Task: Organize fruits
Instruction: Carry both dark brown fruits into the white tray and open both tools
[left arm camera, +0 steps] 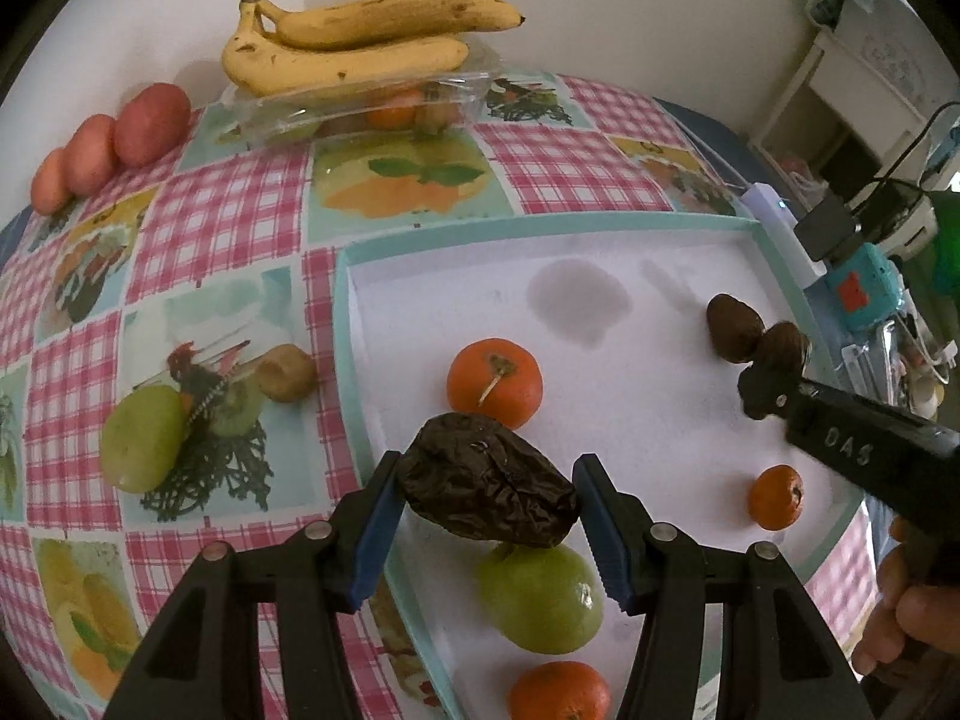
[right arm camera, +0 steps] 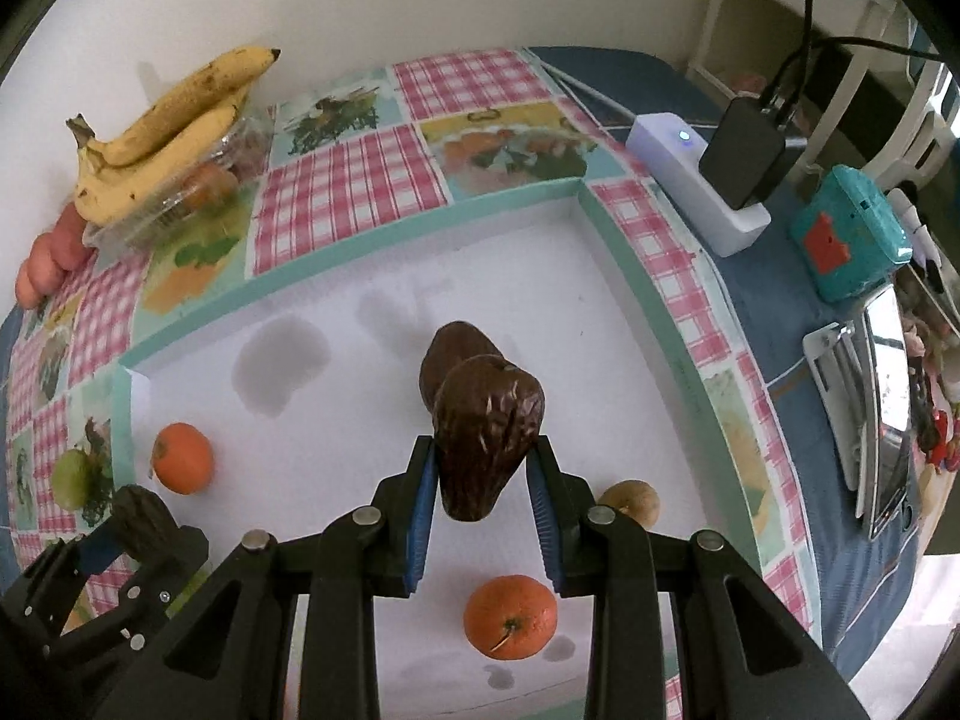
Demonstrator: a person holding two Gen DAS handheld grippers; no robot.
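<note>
The left gripper (left arm camera: 486, 507) pinches a wrinkled dark avocado (left arm camera: 486, 495) between its blue pads, above the near left rim of the turquoise-edged white tray (left arm camera: 630, 222). Below it lie a green apple (left arm camera: 540, 597) and two mandarins (left arm camera: 494, 383). The right gripper (right arm camera: 483, 495) clamps a second brown avocado (right arm camera: 487, 435), hiding most of a third, probably another avocado (right arm camera: 447, 351), behind it. A mandarin (right arm camera: 510, 617) sits under its fingers. Bananas (left arm camera: 354, 48) rest on a clear plastic box (left arm camera: 360, 111) by the wall.
</note>
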